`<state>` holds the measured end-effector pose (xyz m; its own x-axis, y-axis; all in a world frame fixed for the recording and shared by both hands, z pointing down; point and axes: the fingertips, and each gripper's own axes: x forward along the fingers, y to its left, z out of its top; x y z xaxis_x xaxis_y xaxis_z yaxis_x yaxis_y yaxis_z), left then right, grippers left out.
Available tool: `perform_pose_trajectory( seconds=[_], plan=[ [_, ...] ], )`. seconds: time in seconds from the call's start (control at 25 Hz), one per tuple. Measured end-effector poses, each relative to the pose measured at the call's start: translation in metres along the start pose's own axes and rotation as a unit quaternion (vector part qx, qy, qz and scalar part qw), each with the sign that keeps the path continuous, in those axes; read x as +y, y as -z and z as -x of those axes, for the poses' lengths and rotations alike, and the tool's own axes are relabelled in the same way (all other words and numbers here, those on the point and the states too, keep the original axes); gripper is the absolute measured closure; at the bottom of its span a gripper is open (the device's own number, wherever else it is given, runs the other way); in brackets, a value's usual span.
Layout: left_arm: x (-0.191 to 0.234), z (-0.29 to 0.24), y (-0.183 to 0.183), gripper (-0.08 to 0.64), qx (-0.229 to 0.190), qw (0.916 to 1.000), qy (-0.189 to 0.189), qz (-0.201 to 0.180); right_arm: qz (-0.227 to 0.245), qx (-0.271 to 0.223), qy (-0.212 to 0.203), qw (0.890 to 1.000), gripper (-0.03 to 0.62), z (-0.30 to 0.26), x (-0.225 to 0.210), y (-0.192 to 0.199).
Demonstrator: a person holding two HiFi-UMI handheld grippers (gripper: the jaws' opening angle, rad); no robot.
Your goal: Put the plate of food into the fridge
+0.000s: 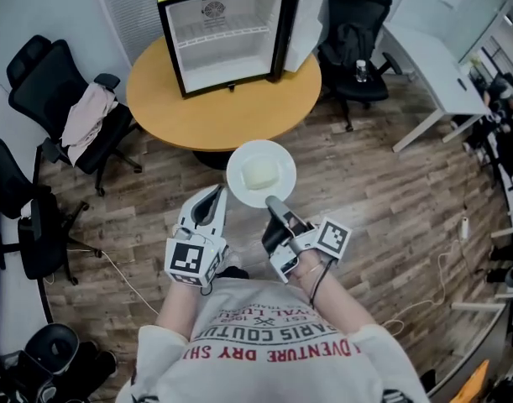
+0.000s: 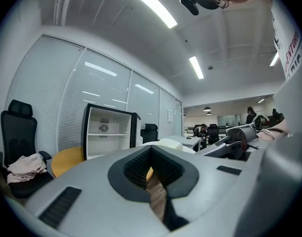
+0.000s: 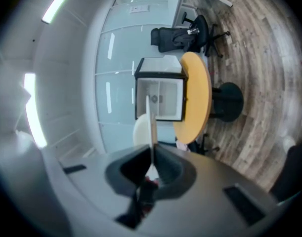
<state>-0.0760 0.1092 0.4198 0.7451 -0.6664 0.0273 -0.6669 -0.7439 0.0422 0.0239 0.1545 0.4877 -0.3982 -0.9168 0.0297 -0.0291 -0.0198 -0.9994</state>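
A white plate [image 1: 239,183] carrying a pale block of food [image 1: 262,175] hangs over the wooden floor, just short of the round table. My right gripper [image 1: 275,201] is shut on its near rim. From the right gripper view the plate [image 3: 151,125] is edge-on between the pads, with the food [image 3: 141,132] on its left. My left gripper [image 1: 212,198] is shut and empty, beside the plate's left edge. The black mini fridge [image 1: 222,32] stands on the table with its door [image 1: 305,19] swung open to the right and its white inside bare. It also appears ahead of both grippers, fridge [image 2: 107,132] and fridge [image 3: 160,95].
The round yellow table [image 1: 231,107] carries the fridge. An office chair [image 1: 59,82] with a pink cloth [image 1: 86,112] stands left of it, and another black chair [image 1: 357,44] to the right. A white desk [image 1: 432,57] and floor cables [image 1: 441,284] lie further right.
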Motion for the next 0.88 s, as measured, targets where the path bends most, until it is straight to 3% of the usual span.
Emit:
perform_pose_trajectory(
  seconds=[0.28,0.48,0.88],
  plan=[
    [0.081,-0.048,-0.011,0.529,0.004,0.9999,0.012,-0.005,-0.011,-0.02,-0.005,1.0,0.554,-0.088,0.006,-0.022],
    [0.102,-0.057,-0.004,0.529,0.006,1.0,0.007,-0.002,-0.012,-0.02,-0.001,1.0,0.554,-0.111,0.002,-0.029],
    [0.157,-0.124,0.003,0.529,0.012,0.9989,-0.045,0.004,-0.022,0.024,0.013,0.999,0.554,-0.191,-0.011,-0.085]
  ],
)
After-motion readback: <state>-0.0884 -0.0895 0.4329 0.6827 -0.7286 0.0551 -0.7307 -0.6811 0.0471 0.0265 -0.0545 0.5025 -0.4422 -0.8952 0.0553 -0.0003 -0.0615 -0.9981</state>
